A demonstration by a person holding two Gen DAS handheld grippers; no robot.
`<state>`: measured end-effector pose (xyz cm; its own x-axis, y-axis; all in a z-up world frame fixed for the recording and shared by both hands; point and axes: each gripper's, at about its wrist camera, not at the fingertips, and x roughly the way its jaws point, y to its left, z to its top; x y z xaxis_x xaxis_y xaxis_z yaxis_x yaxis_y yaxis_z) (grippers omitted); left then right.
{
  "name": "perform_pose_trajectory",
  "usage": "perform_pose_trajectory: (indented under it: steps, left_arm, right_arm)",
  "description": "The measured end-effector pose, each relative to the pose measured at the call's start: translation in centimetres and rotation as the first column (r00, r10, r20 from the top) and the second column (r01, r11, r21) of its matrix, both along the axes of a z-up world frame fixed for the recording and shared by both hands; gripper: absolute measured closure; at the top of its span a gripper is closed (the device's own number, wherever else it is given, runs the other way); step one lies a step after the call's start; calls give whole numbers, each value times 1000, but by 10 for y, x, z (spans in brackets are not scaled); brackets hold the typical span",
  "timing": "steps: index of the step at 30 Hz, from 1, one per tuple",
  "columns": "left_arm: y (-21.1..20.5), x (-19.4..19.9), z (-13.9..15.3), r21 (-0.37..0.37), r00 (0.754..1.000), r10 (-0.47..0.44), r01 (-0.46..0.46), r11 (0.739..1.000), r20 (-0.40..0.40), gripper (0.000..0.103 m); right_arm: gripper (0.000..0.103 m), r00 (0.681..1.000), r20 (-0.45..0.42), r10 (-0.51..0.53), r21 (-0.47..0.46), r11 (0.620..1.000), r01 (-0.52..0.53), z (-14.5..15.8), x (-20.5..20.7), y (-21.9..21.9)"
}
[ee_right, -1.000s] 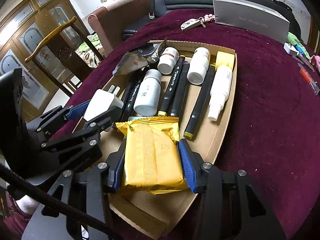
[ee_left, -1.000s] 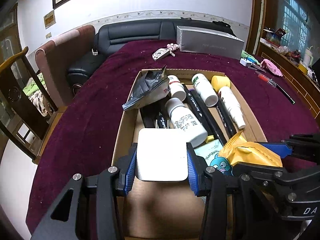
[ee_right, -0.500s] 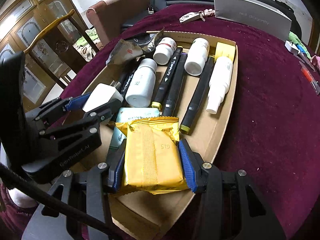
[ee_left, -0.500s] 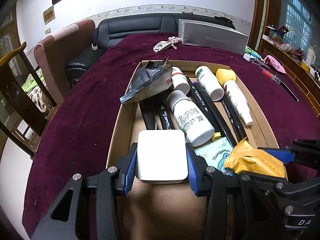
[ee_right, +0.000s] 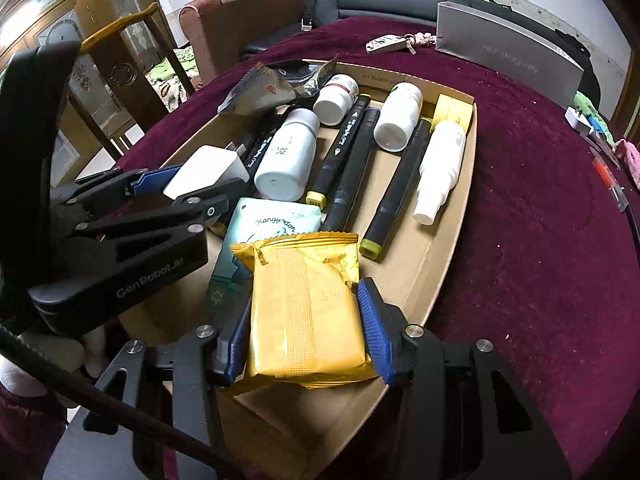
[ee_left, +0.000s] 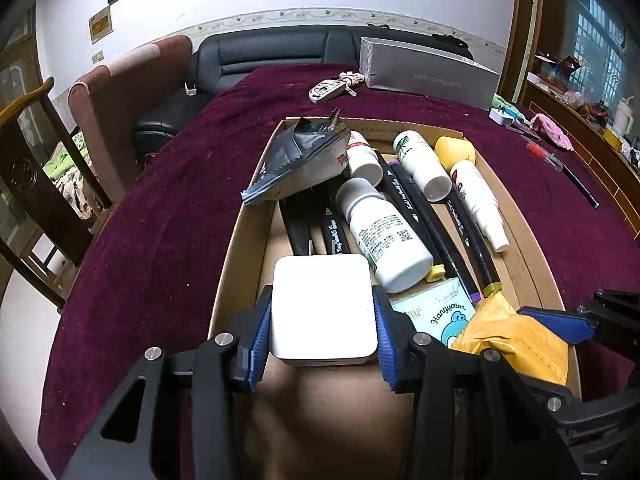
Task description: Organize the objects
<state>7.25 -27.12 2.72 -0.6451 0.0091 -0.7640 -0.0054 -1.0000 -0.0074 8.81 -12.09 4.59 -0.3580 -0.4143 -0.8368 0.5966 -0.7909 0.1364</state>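
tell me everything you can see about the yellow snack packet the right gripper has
The yellow packet is a glossy foil pillow pack with crimped, zigzag-cut ends and a faint stamped code on its face. It looks sealed and full. The right gripper is shut on it, blue pads pressing its long sides, holding it over the near end of the cardboard tray. Its far end overlaps a pale green tissue pack; whether they touch is unclear.
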Motion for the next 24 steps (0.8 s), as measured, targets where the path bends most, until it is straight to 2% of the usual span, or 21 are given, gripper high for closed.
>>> perform_pose_trajectory:
  steps: [8,10,13,15,20,24]
  left_arm:
    - [0,6,11,1,1000,11,-11,1000,-20,63]
    - [-1,8,16,3,999,16,-16,1000,-30,59]
    - [-4,11,24,9,999,26,-26,1000,-46,56]
    - [-5,14,28,10,998,33,-33,999,-53,56]
    - [-7,23,44,12,994,59,-58,998,-92,56]
    - [-4,34,62,63,986,68,-59,996,-152,56]
  right_arm:
    - [55,1000,16,-12,-9,1000,12,1,-1,6]
    - [55,1000,16,-16,-14,1000,16,3,-1,7]
    - [52,1000,5,-28,-51,998,28,11,2,14]
    - [44,999,-2,-34,-75,997,34,16,4,18]
    - [43,998,-21,-52,-139,989,48,30,9,33]
    - [43,997,-18,-79,-182,980,74,36,11,47]
